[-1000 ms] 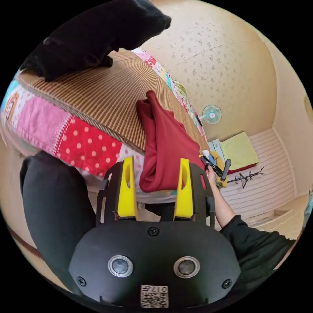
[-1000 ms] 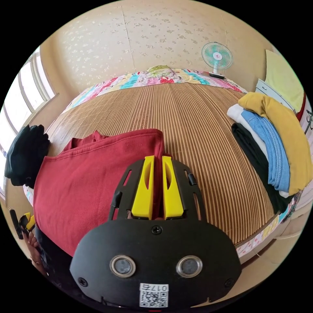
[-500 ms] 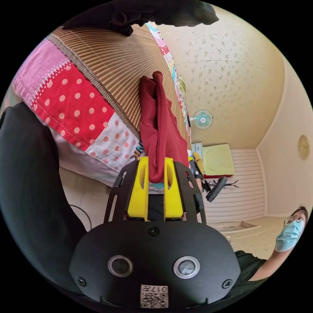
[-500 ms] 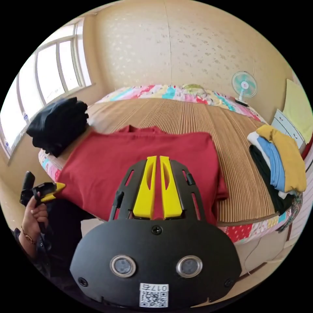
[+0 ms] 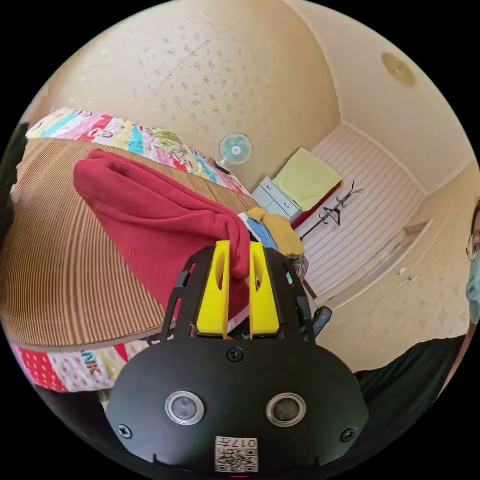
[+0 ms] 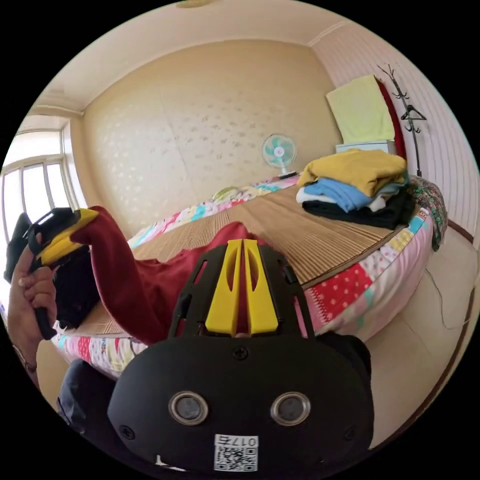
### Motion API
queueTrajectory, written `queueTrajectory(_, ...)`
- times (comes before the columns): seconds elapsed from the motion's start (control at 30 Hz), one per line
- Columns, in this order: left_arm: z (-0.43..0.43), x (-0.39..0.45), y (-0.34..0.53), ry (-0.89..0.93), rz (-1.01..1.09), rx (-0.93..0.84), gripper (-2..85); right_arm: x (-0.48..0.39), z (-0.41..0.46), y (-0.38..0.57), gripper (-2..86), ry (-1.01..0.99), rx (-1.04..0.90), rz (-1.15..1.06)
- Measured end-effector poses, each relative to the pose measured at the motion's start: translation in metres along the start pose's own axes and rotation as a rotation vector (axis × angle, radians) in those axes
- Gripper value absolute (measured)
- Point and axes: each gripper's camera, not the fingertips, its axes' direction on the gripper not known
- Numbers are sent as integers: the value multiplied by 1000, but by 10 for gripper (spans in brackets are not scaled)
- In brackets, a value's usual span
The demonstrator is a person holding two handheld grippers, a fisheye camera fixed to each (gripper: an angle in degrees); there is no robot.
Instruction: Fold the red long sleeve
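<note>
Since 0.5 s ago both grippers have come up off the bed edge, lifting the red long sleeve's near edge; before, it lay flat on the mat. Left gripper (image 5: pixel 238 250) is clamped on a bunch of the red long sleeve (image 5: pixel 150 220), fabric trailing away from its jaws onto the striped bamboo mat (image 5: pixel 55 270). Right gripper (image 6: pixel 243 247) is also clenched on red cloth, with the garment sagging between it and the left gripper, seen held in the person's hand (image 6: pixel 30 290). Beyond the right gripper, well apart from the red garment: a stack of folded clothes (image 6: pixel 357 192) and a fan (image 6: pixel 279 152).
</note>
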Motion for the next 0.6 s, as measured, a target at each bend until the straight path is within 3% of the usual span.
queueTrajectory(0.17,156,93,35,-28,172,-186,68,72,-4,-15,13,158,-4,124)
queueTrajectory(0.3,281,124,101,-50,243,-464,93,141,0,-12,29,53,-56,345)
queueTrajectory(0.47,249,128,169,-20,243,-366,87,179,18,-20,117,-227,-93,356)
queueTrajectory(0.6,188,116,212,-133,254,-370,94,182,61,-27,163,-439,-279,295)
